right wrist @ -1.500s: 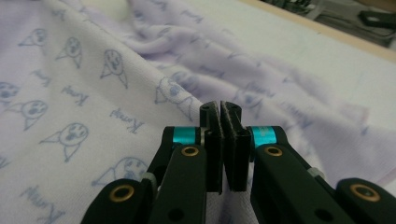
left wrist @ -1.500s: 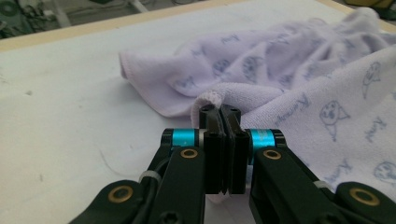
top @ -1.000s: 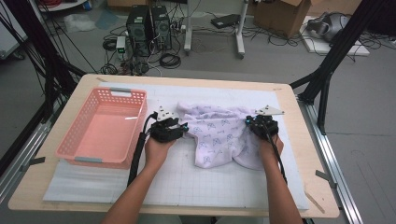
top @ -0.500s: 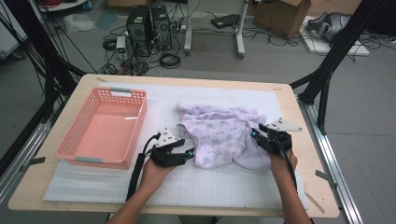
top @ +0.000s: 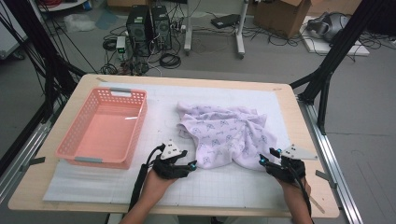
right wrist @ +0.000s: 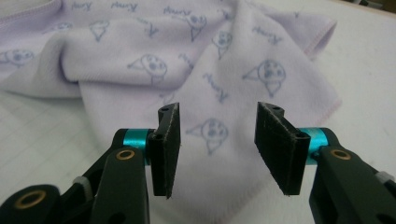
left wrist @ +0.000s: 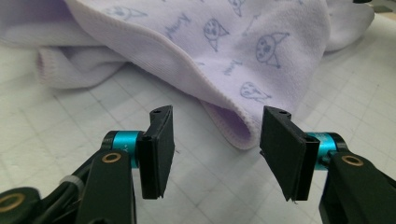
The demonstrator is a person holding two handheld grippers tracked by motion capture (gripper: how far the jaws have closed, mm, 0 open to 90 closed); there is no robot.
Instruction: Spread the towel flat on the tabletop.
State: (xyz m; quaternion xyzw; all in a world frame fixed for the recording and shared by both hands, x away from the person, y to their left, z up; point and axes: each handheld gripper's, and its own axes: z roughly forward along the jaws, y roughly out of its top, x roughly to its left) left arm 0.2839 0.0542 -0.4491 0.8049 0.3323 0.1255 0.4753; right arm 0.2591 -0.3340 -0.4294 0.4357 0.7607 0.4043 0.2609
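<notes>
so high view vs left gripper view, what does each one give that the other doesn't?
High view alone: the pink basket at the table's left, the right gripper at the cloth's near right corner, both forearms, and the floor clutter beyond the table.

Left gripper view alone: the left gripper up close, jaws apart with nothing between the pads, a folded hem corner just ahead of them, and the cat-face print.

Both: the lilac cloth lying rumpled on the white gridded mat, with the left gripper facing its near left edge.
</notes>
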